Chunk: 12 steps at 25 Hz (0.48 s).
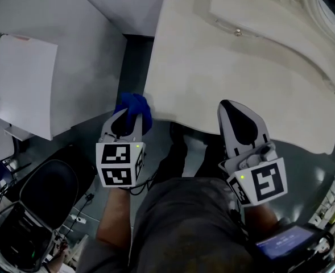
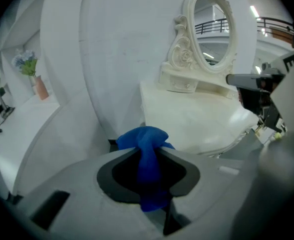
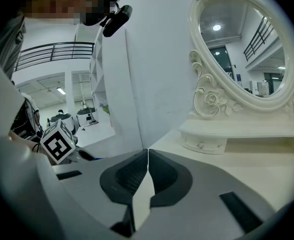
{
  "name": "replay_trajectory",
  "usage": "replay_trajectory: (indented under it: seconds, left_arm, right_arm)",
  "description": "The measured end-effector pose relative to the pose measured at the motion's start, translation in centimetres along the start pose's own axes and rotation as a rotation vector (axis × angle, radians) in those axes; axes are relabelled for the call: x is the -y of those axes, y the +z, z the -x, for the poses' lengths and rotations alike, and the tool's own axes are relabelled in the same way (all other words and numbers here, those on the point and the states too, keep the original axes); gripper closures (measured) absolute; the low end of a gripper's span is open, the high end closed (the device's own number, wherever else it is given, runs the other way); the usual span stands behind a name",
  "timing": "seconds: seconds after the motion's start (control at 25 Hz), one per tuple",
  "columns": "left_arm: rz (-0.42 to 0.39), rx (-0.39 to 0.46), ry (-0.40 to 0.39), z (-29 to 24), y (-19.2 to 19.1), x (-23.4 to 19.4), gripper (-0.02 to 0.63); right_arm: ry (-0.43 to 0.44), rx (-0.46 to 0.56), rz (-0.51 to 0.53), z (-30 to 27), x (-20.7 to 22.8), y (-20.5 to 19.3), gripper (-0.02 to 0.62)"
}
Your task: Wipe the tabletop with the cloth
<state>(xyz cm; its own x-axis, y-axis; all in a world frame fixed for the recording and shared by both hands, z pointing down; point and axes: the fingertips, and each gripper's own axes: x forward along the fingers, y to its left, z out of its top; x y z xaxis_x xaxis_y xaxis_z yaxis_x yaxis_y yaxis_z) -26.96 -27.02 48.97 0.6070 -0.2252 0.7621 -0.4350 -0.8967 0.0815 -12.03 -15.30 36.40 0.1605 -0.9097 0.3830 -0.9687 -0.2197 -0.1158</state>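
Cloth (image 1: 136, 108): blue and bunched, pinched in the left gripper's jaws. It sits just off the tabletop's near left corner, not on the surface.
Left gripper (image 1: 128, 116): jaws narrow, clamped on the cloth. It is beside the tabletop's left edge and angled downward.
Right gripper (image 1: 228, 106): jaws pressed together with nothing between them. Its tip is over the tabletop's near edge.
Tabletop (image 1: 213, 67): cream, with a curved near edge.
Mirror (image 3: 241, 44): oval in an ornate cream frame, standing on a small drawer base at the tabletop's far side.
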Motion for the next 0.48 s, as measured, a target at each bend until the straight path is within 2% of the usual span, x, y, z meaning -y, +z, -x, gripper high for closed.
replay_trajectory:
  seconds: [0.12,0.24,0.36,0.48]
  left_arm:
    - [0.004,-0.008,0.078,1.2,-0.2,-3.8,0.515]
    - [0.008,0.019,0.135,3.7,0.8,-5.3,0.515]
    - [-0.005,0.080,0.169,6.6,3.3,-4.7,0.515]
    - [-0.030,0.191,0.177,9.0,8.0,-2.4,0.515]
  right_arm:
    - [-0.004,0.016,0.007,-0.6,-0.1,0.8,0.580]
    - [-0.011,0.034,0.015,0.3,0.3,2.1,0.580]
    - [-0.028,0.056,0.029,2.0,1.3,3.9,0.580]
    - [-0.054,0.102,0.058,3.8,2.9,6.4,0.580]
